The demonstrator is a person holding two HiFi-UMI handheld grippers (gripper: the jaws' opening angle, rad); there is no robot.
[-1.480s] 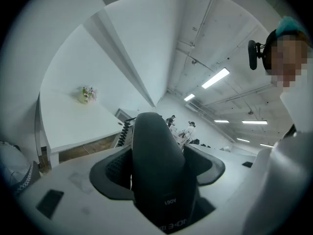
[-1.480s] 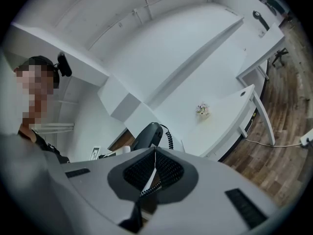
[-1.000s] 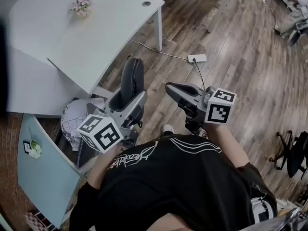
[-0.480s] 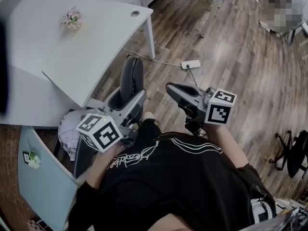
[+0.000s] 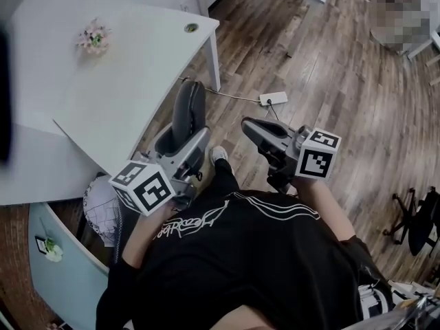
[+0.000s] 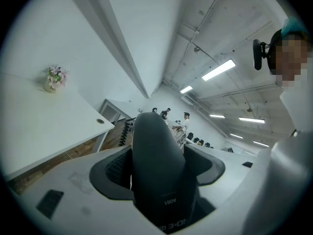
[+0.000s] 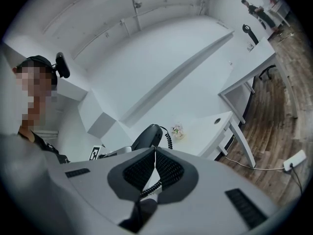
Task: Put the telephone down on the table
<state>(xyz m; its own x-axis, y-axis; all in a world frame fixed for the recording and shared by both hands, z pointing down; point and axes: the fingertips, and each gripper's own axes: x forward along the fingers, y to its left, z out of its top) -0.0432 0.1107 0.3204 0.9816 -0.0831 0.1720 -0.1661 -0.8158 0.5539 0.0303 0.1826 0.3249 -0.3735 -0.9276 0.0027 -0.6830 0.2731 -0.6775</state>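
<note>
The left gripper clamps the dark grey telephone handset, printed "A061", over the wooden floor, right of the white table. The right gripper has its jaws together; the black coiled cord shows beyond.

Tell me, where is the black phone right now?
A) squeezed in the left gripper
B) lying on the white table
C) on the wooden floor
A: the phone stands clamped between the jaws of the left gripper, held up beside the table and not resting on it.
</note>
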